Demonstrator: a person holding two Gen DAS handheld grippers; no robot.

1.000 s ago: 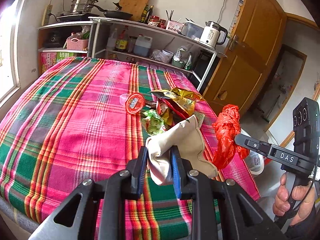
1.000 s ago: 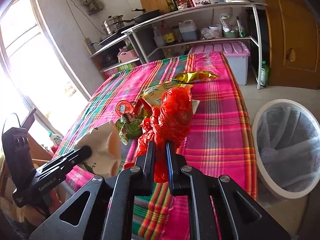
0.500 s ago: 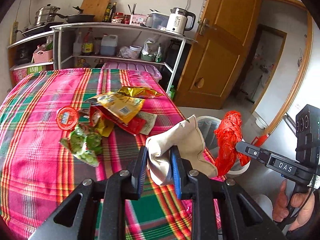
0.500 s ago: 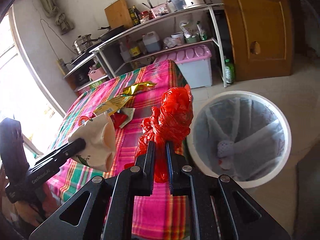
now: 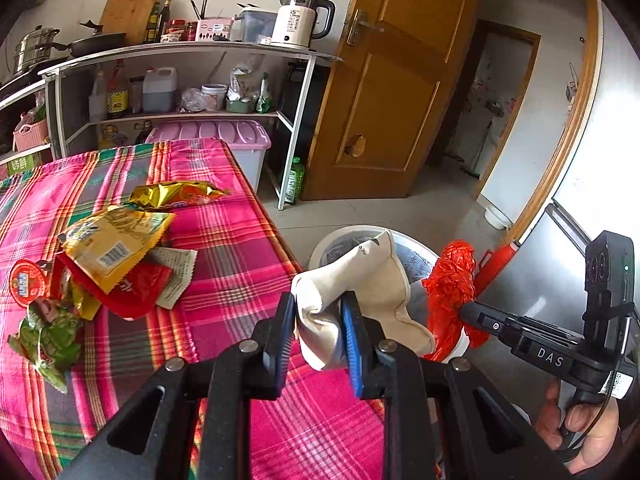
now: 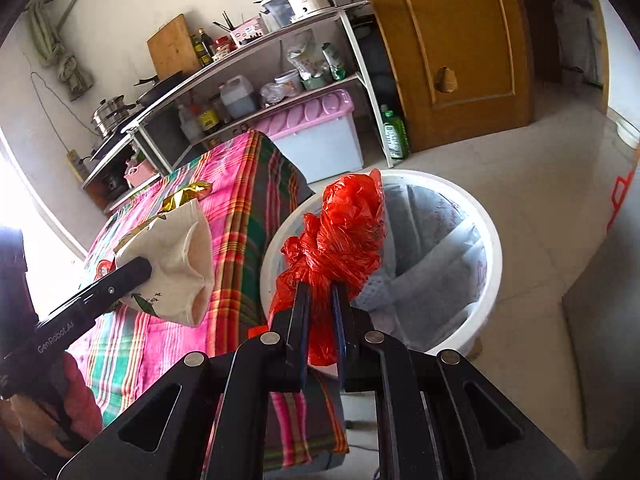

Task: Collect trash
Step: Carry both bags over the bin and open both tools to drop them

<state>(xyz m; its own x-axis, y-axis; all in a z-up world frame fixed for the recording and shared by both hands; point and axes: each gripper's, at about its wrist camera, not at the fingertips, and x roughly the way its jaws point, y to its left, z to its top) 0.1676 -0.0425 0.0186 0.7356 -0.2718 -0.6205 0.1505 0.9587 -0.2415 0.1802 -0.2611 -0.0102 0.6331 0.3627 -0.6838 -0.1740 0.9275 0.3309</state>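
Red plastic bag clamped in right gripper, beige cloth in left gripper; carry step, release over white bin judged next.

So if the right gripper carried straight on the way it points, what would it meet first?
Most likely the white trash bin. The right gripper, shut on the red plastic bag, points toward the bin's near rim and lined inside. Nothing else shows between them, though depth is hard to judge.

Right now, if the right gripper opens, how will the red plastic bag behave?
The red plastic bag looks crumpled and thin, so probably light and floppy. It would likely drop slowly; seemingly over the white bin, it may land inside.
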